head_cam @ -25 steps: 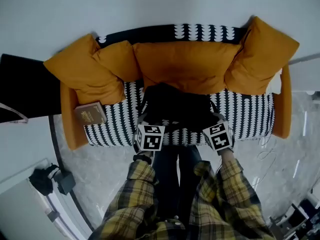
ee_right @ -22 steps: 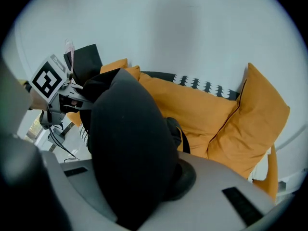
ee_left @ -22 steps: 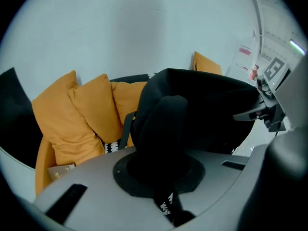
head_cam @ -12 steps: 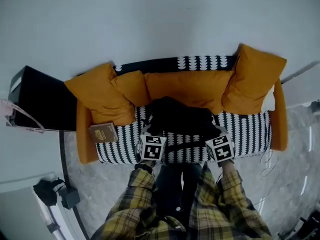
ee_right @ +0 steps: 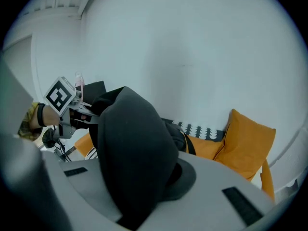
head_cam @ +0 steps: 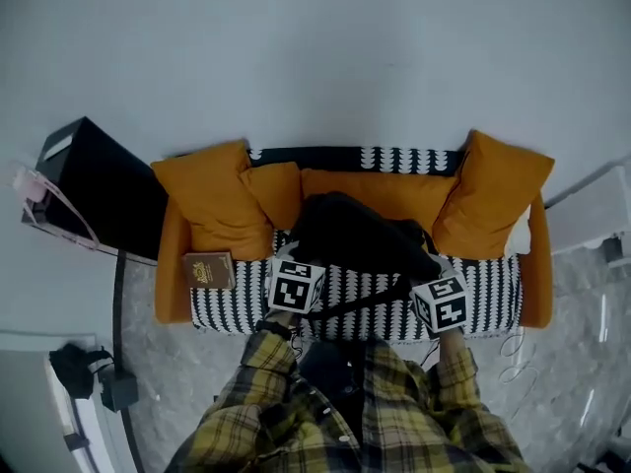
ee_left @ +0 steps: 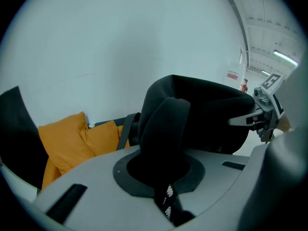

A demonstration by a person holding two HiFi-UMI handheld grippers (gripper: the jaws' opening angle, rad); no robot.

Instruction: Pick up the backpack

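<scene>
The black backpack hangs in front of the orange sofa, lifted off its black-and-white patterned seat. My left gripper is shut on one padded shoulder strap, which fills its jaws in the left gripper view. My right gripper is shut on the other strap. The bag's body hangs between the two grippers. A thin black strap runs across from one gripper to the other. Each gripper view shows the opposite gripper beyond the bag.
Orange cushions lean on the sofa back. A brown book lies at the seat's left end. A black box stands left of the sofa. A dark device and cables lie on the marble floor.
Both grippers have risen together with the backpack, which has come up off the seat. The sofa now sits lower and smaller under the bag.
</scene>
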